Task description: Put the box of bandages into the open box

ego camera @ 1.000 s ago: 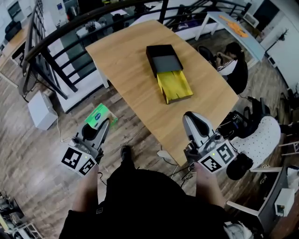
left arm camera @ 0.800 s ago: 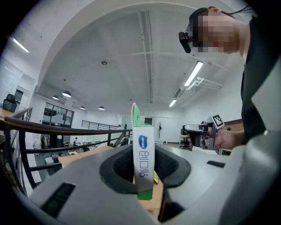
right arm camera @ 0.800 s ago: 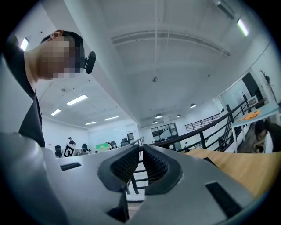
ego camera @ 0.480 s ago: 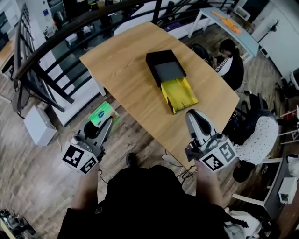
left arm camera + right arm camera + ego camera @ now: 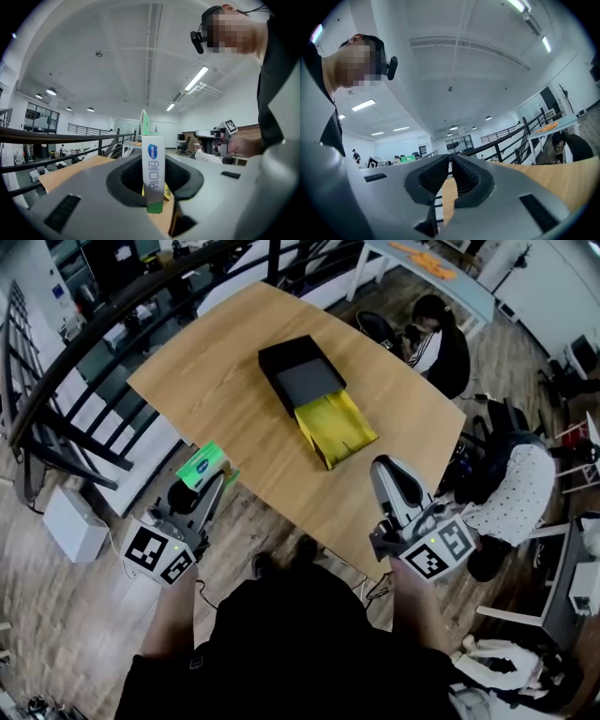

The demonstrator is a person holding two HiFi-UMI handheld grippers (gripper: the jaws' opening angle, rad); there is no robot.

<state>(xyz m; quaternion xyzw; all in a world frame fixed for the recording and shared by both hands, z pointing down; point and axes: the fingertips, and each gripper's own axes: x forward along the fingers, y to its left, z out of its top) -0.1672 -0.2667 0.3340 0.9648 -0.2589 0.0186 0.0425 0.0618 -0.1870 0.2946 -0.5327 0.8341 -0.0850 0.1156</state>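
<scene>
Table (image 5: 234, 413); bandage box (image 5: 199, 466) partly behind gripper (image 5: 216, 486)

bandage box (image 5: 153, 190) narrow side: blue oval logo (image 5: 153, 152) w/ txt too small to read, grey Chinese chars (image 5: 153, 174) below, sideways, approx. 创口贴

The person wears a black top (image 5: 291, 652). The left tool (image 5: 214, 486) and right tool (image 5: 382, 471) have smooth light-grey shells with dark ribbed pads (image 5: 466, 178). Each carries a white cube (image 5: 157, 557) printed with black square markers. A small black camera (image 5: 197, 40) sits by the head.
</scene>
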